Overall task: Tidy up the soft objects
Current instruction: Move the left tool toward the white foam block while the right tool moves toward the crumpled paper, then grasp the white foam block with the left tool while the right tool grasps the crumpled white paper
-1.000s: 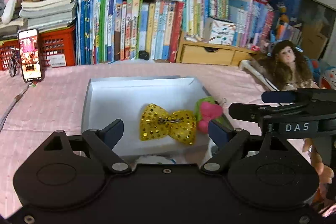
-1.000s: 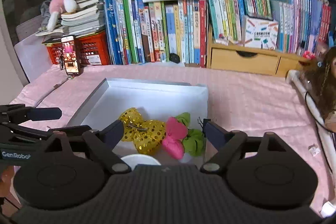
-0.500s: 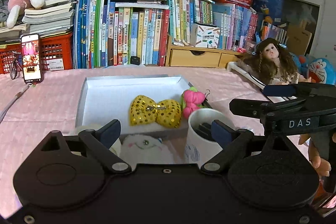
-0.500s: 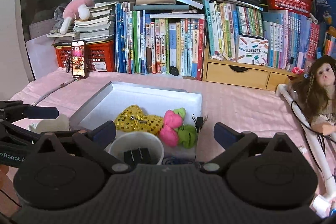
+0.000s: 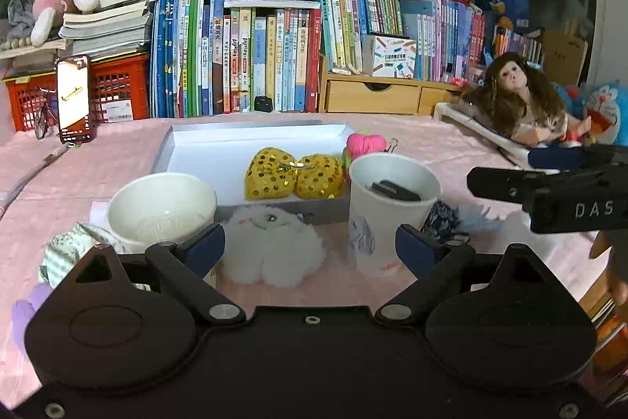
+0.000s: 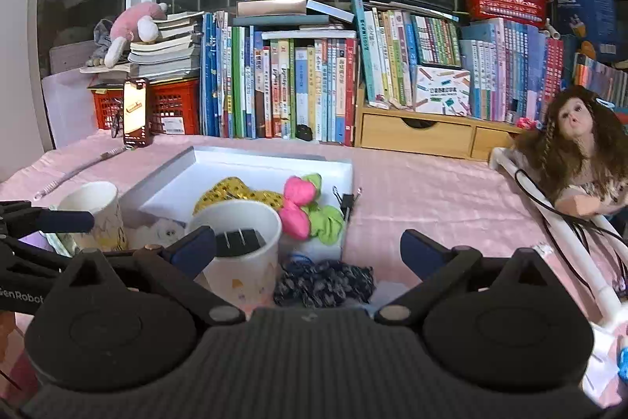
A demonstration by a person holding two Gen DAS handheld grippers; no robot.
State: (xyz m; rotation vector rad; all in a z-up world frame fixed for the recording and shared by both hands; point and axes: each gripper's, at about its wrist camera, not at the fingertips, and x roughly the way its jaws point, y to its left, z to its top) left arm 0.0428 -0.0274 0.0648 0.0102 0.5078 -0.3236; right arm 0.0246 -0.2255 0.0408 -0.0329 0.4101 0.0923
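A white box lid tray on the pink tablecloth holds a gold sequin bow; a pink and green bow lies at its right edge. A white fluffy toy lies in front of the tray, between my left gripper's open fingers. A dark blue patterned scrunchie lies on the cloth between my right gripper's open fingers. Both grippers are empty and drawn back near the table's front.
Two paper cups stand in front of the tray: an empty one on the left, one holding a black plug on the right. A doll lies at right. Books, red baskets and a phone line the back.
Both grippers have pulled back and up from the tray, bringing the cups, the fluffy toy and the scrunchie into view. Both stay open and empty.
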